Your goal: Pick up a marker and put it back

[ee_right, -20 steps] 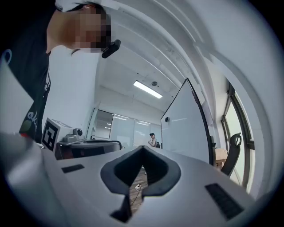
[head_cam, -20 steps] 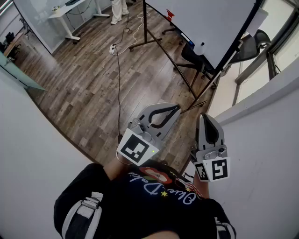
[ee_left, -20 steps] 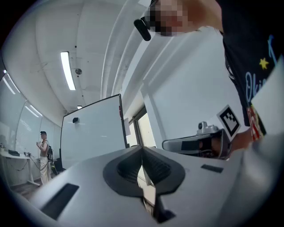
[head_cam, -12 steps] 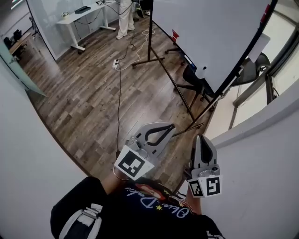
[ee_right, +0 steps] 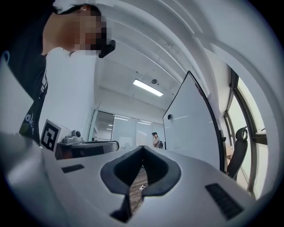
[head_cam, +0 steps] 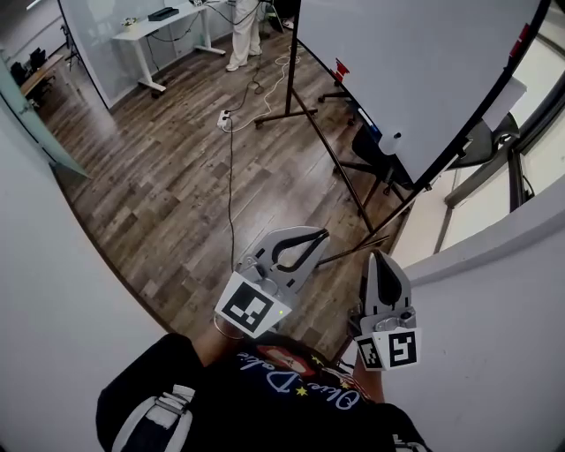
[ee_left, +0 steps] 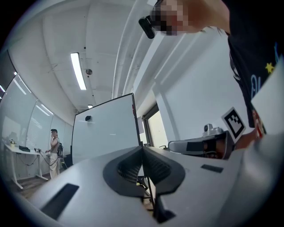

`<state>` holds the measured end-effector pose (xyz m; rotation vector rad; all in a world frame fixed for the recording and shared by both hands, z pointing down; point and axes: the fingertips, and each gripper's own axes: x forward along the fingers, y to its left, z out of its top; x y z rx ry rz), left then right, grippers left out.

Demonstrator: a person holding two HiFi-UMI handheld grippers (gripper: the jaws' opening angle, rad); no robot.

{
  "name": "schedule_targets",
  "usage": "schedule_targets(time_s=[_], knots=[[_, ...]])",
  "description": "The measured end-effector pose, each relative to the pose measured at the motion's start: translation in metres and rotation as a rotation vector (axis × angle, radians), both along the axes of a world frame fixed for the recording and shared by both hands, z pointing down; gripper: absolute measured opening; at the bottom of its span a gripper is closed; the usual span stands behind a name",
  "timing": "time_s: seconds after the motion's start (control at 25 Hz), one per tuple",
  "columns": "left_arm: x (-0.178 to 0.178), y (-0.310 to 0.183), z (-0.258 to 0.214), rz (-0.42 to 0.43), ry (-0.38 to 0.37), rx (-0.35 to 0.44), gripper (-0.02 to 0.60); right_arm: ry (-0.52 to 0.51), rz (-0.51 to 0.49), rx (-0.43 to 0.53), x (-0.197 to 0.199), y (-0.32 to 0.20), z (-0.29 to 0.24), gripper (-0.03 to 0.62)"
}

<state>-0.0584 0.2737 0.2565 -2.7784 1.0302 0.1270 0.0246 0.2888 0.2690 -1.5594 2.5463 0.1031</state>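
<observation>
**A:** Jaws, quick?

**B:** Left gripper (head_cam: 320, 237): pads pressed together, nothing between them. Right gripper (head_cam: 377, 261): same, closed tight and empty. Both sit close to the person's chest, at 6 o'clock in the head view, with their noses aimed toward 12 to 1 o'clock.

**A:** Where's the marker?

**B:** I can't pick one out in any view. The whiteboard (head_cam: 415, 62) stands at 1 o'clock from the grippers, well apart from them. Along its lower edge there's a red thing (head_cam: 340, 69) and a small white thing (head_cam: 392, 142), both too small to name. My guess is the marker lives on that edge, but that's a judgement, not something I can see.

**A:** Progress?

**B:** Neither gripper holds anything and both are far from the board. That could mean the pick-up hasn't begun or the marker is already back. These pictures don't settle which. If it's the start, everything is left: get to the board, open a gripper, take the marker, then return it.

**A:** Anything else to tag?

**B:** Wood floor (head_cam: 168, 185). A cable (head_cam: 231, 203) runs toward 12 o'clock to a power strip (head_cam: 223, 117). There's a desk (head_cam: 159, 26) at 11 o'clock, with another person (head_cam: 244, 31) just right of it.
</observation>
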Motion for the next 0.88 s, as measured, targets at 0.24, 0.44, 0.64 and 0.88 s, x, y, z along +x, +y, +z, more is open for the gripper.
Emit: schedule_targets(time_s=[0.24,0.44,0.64,0.88], knots=[[-0.014,-0.015,-0.002,-0.01,0.007,0.022,0.003,0.04,-0.012,0.011,-0.015,-0.016,-0.005,0.0],[-0.025,-0.026,0.001,-0.012,-0.016,0.024,0.003,0.062,-0.01,0.004,-0.027,-0.027,-0.007,0.0],[-0.042,-0.04,0.003,-0.024,-0.031,0.016,0.003,0.105,0.002,0.004,-0.041,-0.04,-0.008,0.0],[-0.067,-0.048,0.009,-0.028,0.006,-0.024,0.003,0.134,0.025,-0.012,-0.058,-0.046,-0.006,0.002]])
